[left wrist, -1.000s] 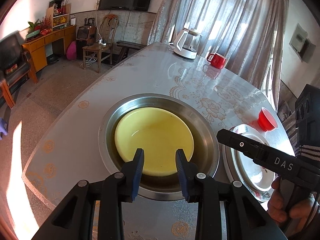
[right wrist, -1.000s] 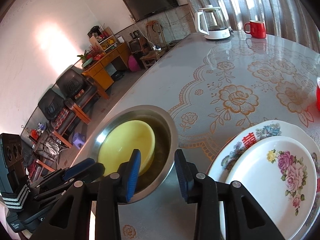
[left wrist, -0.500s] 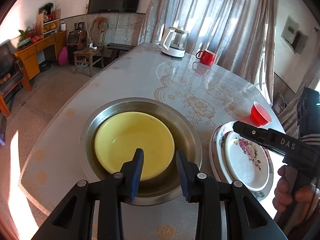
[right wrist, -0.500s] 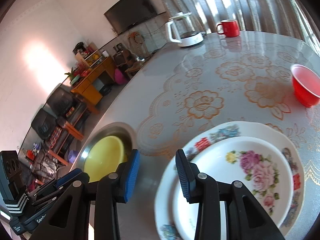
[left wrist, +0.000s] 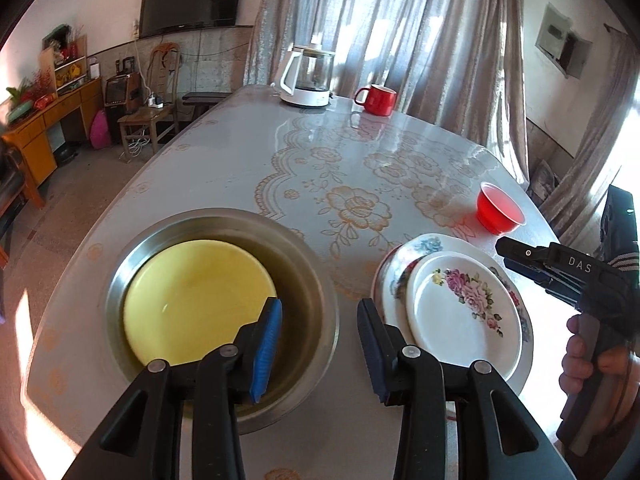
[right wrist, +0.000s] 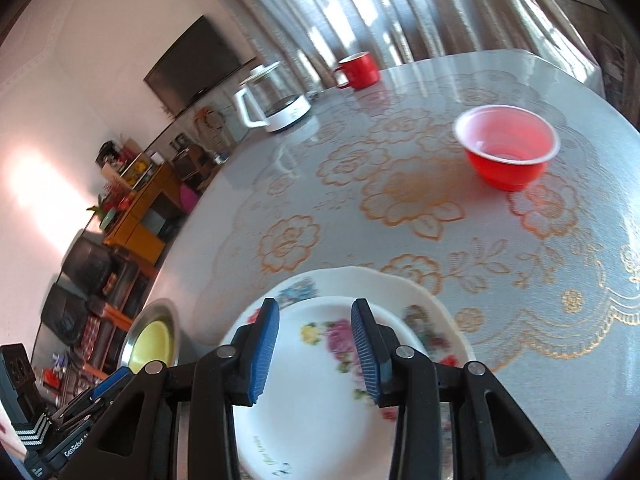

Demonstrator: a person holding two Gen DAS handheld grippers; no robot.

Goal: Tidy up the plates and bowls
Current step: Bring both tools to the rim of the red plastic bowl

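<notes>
A yellow bowl (left wrist: 192,300) lies inside a steel basin (left wrist: 320,292) at the table's near left; both show small in the right wrist view (right wrist: 154,344). A small white flowered plate (left wrist: 460,312) sits on a larger flowered plate (left wrist: 400,276) to the right. A red bowl (left wrist: 498,208) stands behind them. My left gripper (left wrist: 318,320) is open and empty over the basin's right rim. My right gripper (right wrist: 314,332) is open and empty above the small plate (right wrist: 320,400); it shows in the left wrist view (left wrist: 516,254) beside the plates.
A white kettle (left wrist: 306,80) and a red mug (left wrist: 376,98) stand at the table's far end. The table (left wrist: 240,152) has a glossy flowered cover. The room floor, chairs and a cabinet lie to the left.
Both grippers have swung right. The left one moved from over the yellow bowl to the basin's right rim. The right one moved from the basin to over the plates.
</notes>
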